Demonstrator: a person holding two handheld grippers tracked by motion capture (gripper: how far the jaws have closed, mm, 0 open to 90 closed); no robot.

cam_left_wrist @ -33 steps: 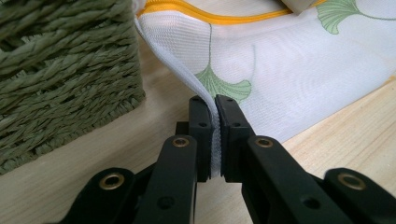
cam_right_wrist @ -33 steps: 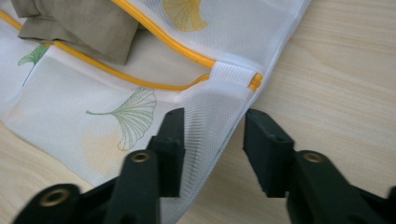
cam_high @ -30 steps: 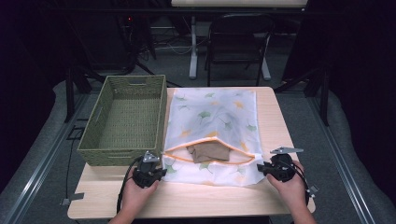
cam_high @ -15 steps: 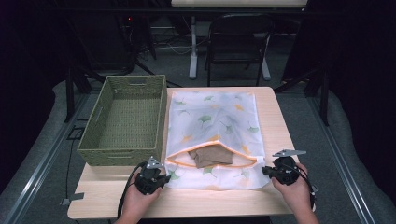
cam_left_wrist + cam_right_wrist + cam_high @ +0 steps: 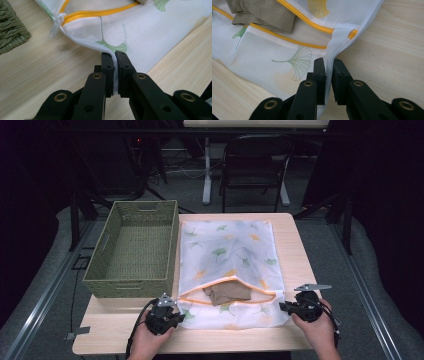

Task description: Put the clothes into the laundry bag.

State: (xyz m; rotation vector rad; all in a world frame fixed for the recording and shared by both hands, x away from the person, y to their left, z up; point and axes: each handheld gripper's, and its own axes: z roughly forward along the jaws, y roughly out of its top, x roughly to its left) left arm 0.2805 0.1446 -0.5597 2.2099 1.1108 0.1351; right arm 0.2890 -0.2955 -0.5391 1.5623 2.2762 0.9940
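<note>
A white mesh laundry bag (image 5: 225,250) printed with ginkgo leaves lies flat on the wooden table (image 5: 295,250). Its orange zipper (image 5: 100,12) is open along the near side, and a brown garment (image 5: 227,292) pokes out of the gap. My left gripper (image 5: 175,315) is shut on the bag's near left corner; in the left gripper view the mesh (image 5: 140,32) is pinched between the jaws of that gripper (image 5: 113,53). My right gripper (image 5: 281,306) is shut on the near right corner, with the edge of the mesh (image 5: 262,55) between its jaws (image 5: 328,61). The brown garment (image 5: 262,12) lies across the zipper.
A green woven basket (image 5: 132,285), empty, stands along the bag's left side, with its corner (image 5: 10,32) close to my left gripper. The white zipper pull (image 5: 56,23) rests at the zipper's left end. A chair (image 5: 255,165) stands beyond the table's far edge.
Both grippers have drawn back toward the table's near edge, and the bag has slid toward the person with them. The brown garment came along inside the opening.
</note>
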